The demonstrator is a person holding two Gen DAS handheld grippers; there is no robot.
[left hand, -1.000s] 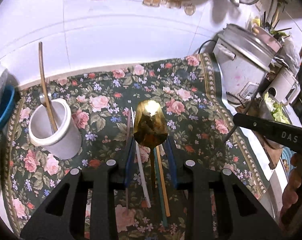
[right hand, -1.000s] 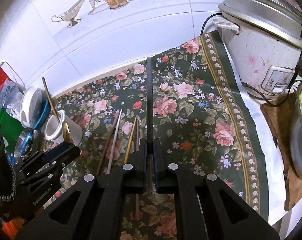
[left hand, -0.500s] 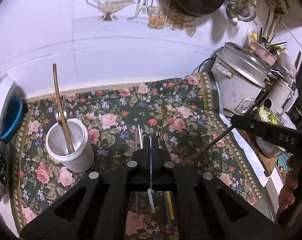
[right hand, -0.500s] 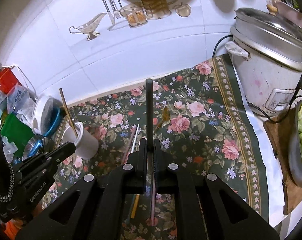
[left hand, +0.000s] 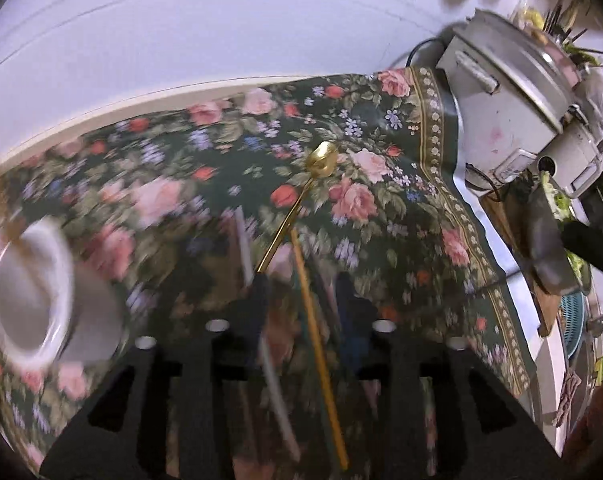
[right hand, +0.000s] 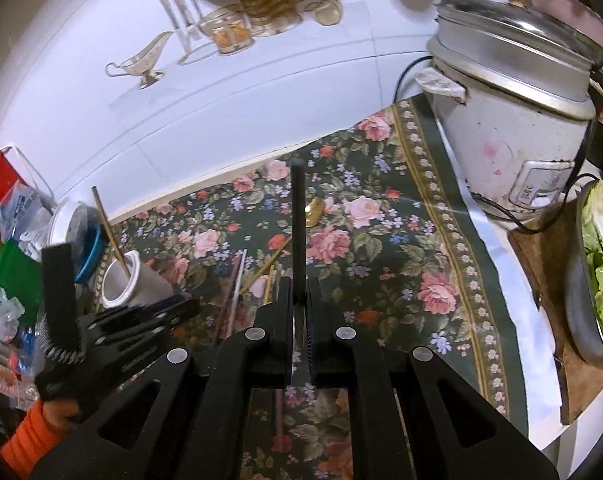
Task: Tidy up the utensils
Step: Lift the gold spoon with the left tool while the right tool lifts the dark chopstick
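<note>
The left wrist view is blurred. My left gripper (left hand: 305, 280) hangs low over the floral cloth (left hand: 381, 216), its jaws opening and pressing on nothing. A gold chopstick (left hand: 317, 320) and a white chopstick (left hand: 245, 240) lie on the cloth under the gap. A gold spoon (left hand: 323, 158) lies beyond, its handle end near the left fingertip. The white cup (left hand: 33, 292) stands to the left. My right gripper (right hand: 300, 292) is shut on a black chopstick (right hand: 297, 220) that points away from the camera. The left gripper (right hand: 181, 306) shows below the cup (right hand: 121, 280), which holds a wooden chopstick (right hand: 109, 228).
A white rice cooker (right hand: 513, 120) stands at the cloth's right edge, its cord on the counter. A pan of greens (right hand: 601, 264) sits on a board at far right. Clutter and a blue-rimmed lid (right hand: 87, 240) crowd the left. A tiled wall (right hand: 221, 100) closes the back.
The left gripper let go of the gold spoon, which now lies on the cloth. It closed empty, then opened again while dropping toward the chopsticks. The right gripper rose a little with its black chopstick.
</note>
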